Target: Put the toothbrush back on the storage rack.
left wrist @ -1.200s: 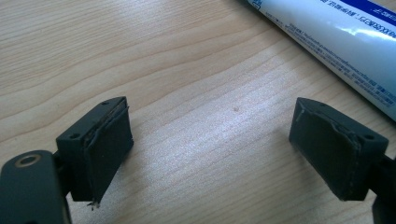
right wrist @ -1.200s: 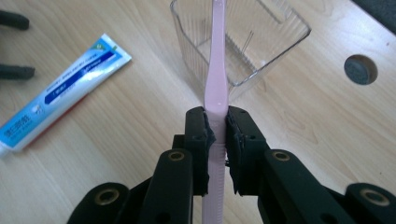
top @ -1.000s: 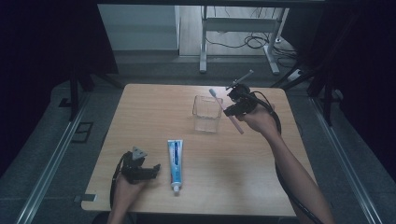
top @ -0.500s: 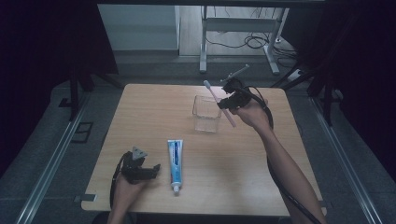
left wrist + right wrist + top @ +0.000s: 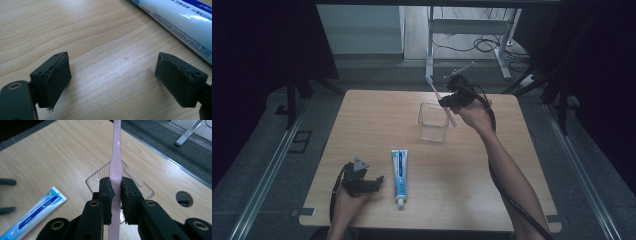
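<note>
Above the clear cup (image 5: 433, 121) in the upper middle of the high view, the right gripper (image 5: 451, 100) is holding a pink toothbrush (image 5: 442, 101) by its handle, the brush head pointing up and toward the upper left of the frame. In the right gripper view the jaws are clamped tight on the toothbrush (image 5: 115, 165), with the cup (image 5: 140, 185) lying directly beneath and behind them on the wooden table (image 5: 512, 145).

In the lower left of the high view, the left gripper (image 5: 373, 183) is resting on the table just beside the toothpaste tube (image 5: 400, 171). Its jaws are standing wide apart over bare wood in the left gripper view, with the tube (image 5: 182, 22) crossing the upper right corner, untouched.

The step in hand appears to be the carrying of the toothbrush over the cup, likely for dropping it in. The next move probably calls for tilting the handle end down over the cup's opening, lowering it inside the rim, and only then parting the jaws. A release made too high or off centre could bounce the brush off the rim or tip the light cup.
</note>
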Tool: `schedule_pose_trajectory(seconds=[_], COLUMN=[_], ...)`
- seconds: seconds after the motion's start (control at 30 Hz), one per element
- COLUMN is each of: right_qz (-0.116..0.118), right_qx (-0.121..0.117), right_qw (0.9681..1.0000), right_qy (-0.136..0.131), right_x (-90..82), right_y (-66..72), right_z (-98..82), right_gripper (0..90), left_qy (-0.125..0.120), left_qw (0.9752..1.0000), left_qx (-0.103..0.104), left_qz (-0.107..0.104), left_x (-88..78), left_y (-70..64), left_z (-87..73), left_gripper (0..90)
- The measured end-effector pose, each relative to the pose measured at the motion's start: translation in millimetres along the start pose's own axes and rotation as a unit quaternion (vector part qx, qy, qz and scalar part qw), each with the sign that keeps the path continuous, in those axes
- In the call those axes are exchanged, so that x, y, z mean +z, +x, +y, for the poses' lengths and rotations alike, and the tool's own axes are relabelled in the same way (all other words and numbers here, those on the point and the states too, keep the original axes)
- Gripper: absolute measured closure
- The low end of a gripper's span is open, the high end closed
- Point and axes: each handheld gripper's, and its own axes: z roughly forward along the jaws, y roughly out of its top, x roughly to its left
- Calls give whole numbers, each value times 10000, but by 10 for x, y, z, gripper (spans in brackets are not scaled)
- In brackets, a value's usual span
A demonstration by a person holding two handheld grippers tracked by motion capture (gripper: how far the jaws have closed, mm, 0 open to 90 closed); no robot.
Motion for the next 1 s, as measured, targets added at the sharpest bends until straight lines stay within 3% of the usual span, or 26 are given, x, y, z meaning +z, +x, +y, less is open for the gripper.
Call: schedule_pose_trajectory(seconds=[0.3,1.0], right_qz=[-12,-13], right_qx=[46,105], right_qw=[9998,9993], right_qy=[-177,-349], right_x=[84,476], right_y=[-20,-101], right_z=[85,116], right_gripper=[785,785], left_qy=[0,-5], left_qw=[10000,10000], left_qx=[9,17], left_qz=[-4,5], left_x=[1,2], left_y=[0,1], left_z=[0,-1], left_gripper=[129,129])
